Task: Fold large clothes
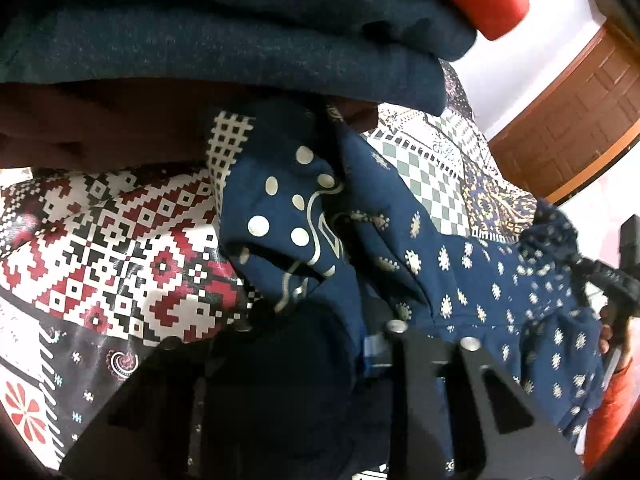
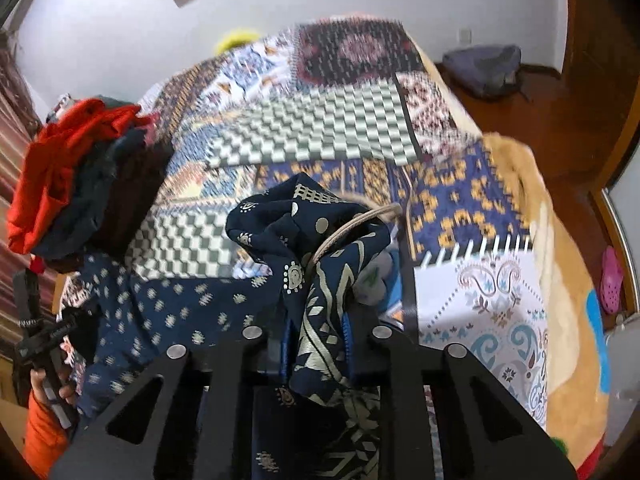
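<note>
Right hand-held gripper (image 2: pixel 316 354) clamps navy patterned garment (image 2: pixel 304 240) over patchwork bedspread (image 2: pixel 312 136).

A navy garment (image 2: pixel 176 308) printed with pale cream motifs and dots is seen over a patchwork bedspread (image 2: pixel 320 132) of grey-white checks, blue-gold and red-black-white geometric blocks. At far left, red, dark blue and possibly maroon clothes (image 2: pixel 76 184) are piled.

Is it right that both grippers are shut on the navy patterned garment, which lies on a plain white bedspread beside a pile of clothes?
Not quite: the bedspread is a colourful patchwork, not plain white, as the right wrist view shows. The rest holds: the left gripper and right gripper are shut on the navy patterned garment, beside the pile of clothes.
</note>
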